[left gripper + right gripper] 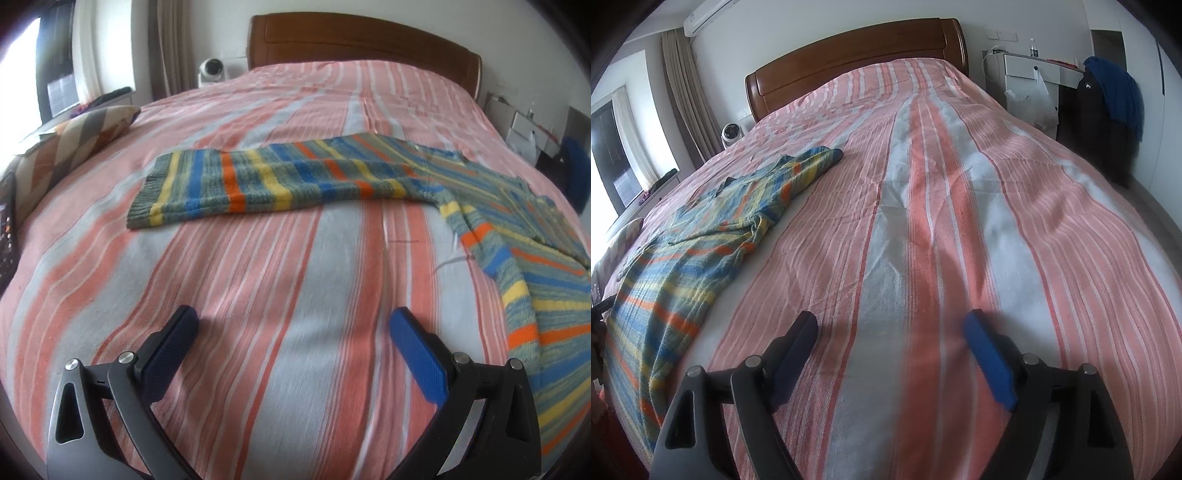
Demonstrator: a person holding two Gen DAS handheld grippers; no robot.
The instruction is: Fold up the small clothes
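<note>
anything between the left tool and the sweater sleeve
Nothing: in the left wrist view only bare striped bedspread lies between the open left tool and the sweater sleeve.

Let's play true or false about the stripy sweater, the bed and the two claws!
1. The stripy sweater lies on the bed. True.
2. The left claw is squeezing a sleeve. False: it is open, with only the bedcover between its fingers.
3. The right claw is open and holds nothing. True.
4. The sweater is folded into a neat square. False: it is spread out, one sleeve stretched sideways.
5. The headboard is brown wood. True.
</note>
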